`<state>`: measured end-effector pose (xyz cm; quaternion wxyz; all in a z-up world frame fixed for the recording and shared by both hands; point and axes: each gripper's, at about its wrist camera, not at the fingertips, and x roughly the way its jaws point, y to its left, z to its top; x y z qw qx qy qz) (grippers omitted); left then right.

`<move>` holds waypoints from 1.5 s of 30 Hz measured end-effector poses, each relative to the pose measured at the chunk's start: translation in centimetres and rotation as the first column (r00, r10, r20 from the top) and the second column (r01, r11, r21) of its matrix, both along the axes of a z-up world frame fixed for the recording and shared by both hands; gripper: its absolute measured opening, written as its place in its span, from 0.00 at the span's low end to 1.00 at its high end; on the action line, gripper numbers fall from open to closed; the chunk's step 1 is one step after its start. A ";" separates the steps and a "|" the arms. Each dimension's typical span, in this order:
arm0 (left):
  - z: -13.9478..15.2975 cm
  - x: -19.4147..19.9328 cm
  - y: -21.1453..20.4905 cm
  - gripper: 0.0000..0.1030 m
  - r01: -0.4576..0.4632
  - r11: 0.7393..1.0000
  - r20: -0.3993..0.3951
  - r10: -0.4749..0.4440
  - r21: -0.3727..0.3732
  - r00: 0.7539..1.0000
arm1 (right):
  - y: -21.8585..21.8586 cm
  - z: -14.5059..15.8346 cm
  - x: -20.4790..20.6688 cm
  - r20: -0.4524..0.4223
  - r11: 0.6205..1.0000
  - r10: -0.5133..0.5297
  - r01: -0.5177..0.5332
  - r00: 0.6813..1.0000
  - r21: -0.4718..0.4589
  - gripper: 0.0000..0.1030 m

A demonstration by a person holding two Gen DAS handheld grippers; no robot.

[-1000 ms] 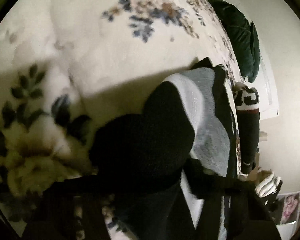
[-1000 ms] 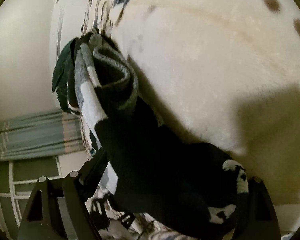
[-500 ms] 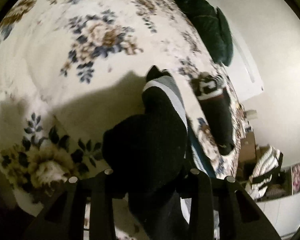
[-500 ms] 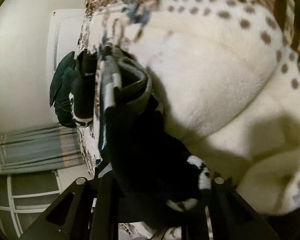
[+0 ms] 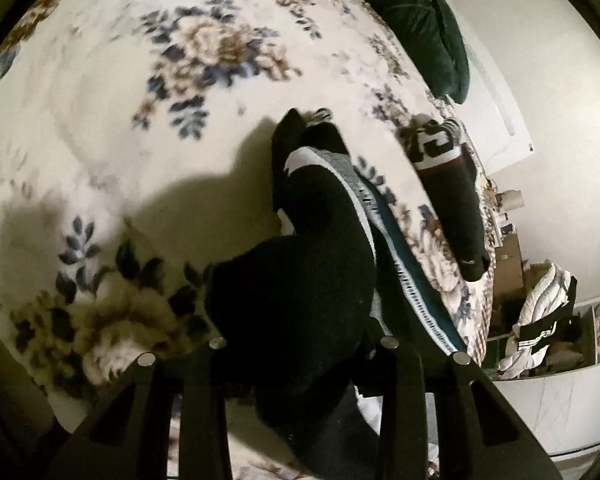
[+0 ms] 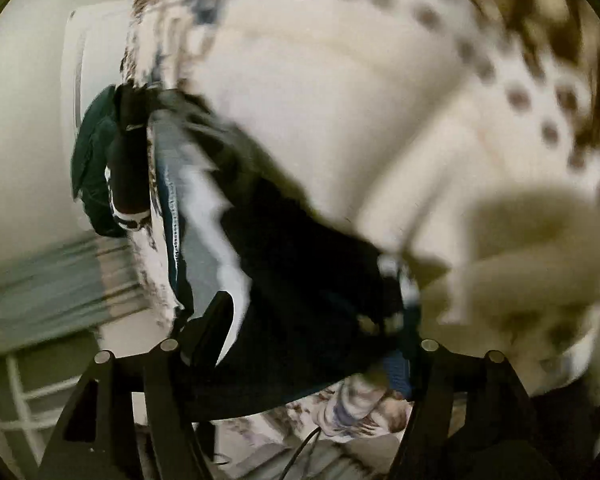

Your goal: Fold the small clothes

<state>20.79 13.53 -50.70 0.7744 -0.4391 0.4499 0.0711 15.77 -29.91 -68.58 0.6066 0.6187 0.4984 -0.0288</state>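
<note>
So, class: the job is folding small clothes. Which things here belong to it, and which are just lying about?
Part of the job:
- black sock, between the fingers of the left claw
- second black sock with a white patterned cuff, on the bed
- right claw, jaws opening

Lying about:
- floral blanket
- dark green cushion

- A floral blanket (image 5: pixel 148 92) is covering the bed under dim warm light.
- A dark green cushion (image 5: pixel 416 28) is lying beside the pale wall (image 5: pixel 548 60).
- Striped curtains (image 6: pixel 48 280) are hanging.
</note>
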 end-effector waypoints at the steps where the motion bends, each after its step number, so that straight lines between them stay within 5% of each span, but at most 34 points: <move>1: -0.3 -0.3 0.2 0.31 -0.005 1.000 -0.004 0.005 -0.007 1.000 | 0.0 -0.9 -0.1 0.015 1.000 -0.013 0.013 1.000 0.019 0.69; 7: -0.9 -1.0 0.6 0.31 0.000 1.000 -0.034 0.000 -0.010 0.999 | 1.3 -1.9 0.5 0.160 0.998 -0.058 0.059 0.985 0.000 0.68; 8: -0.7 -0.9 0.5 0.31 0.005 1.000 -0.033 -0.005 -0.009 0.999 | 1.7 -1.4 1.0 0.185 0.997 -0.068 0.071 0.980 -0.009 0.61; 13: -0.8 -0.5 0.6 0.31 0.011 1.000 -0.038 -0.011 -0.006 0.999 | 2.4 -0.8 2.2 0.186 0.994 -0.085 0.096 0.979 -0.048 0.58; 16: -0.6 -0.6 0.7 0.31 0.005 1.000 -0.045 -0.006 -0.005 0.999 | 2.2 -0.6 2.2 0.165 0.994 -0.065 0.079 0.984 -0.079 0.41; 20: 0.7 -1.0 0.6 0.31 0.012 1.000 -0.034 -0.012 0.006 0.999 | 2.2 3.3 0.7 0.157 0.986 -0.046 0.069 0.987 -0.148 0.20; 24: 1.5 -1.1 0.8 0.31 0.008 1.000 -0.025 -0.008 0.004 1.000 | 2.8 6.4 0.7 0.154 0.973 -0.017 0.052 0.988 -0.226 0.17; 35: 3.0 -2.5 1.4 0.31 0.009 1.000 -0.045 -0.010 -0.027 0.999 | 3.6 10.8 -1.1 0.126 0.969 0.008 0.024 0.992 -0.245 0.16; 45: 1.6 -2.6 1.2 0.31 0.027 0.999 -0.074 -0.030 -0.040 0.997 | 4.1 9.4 -1.2 0.078 0.975 0.009 0.009 0.997 -0.224 0.21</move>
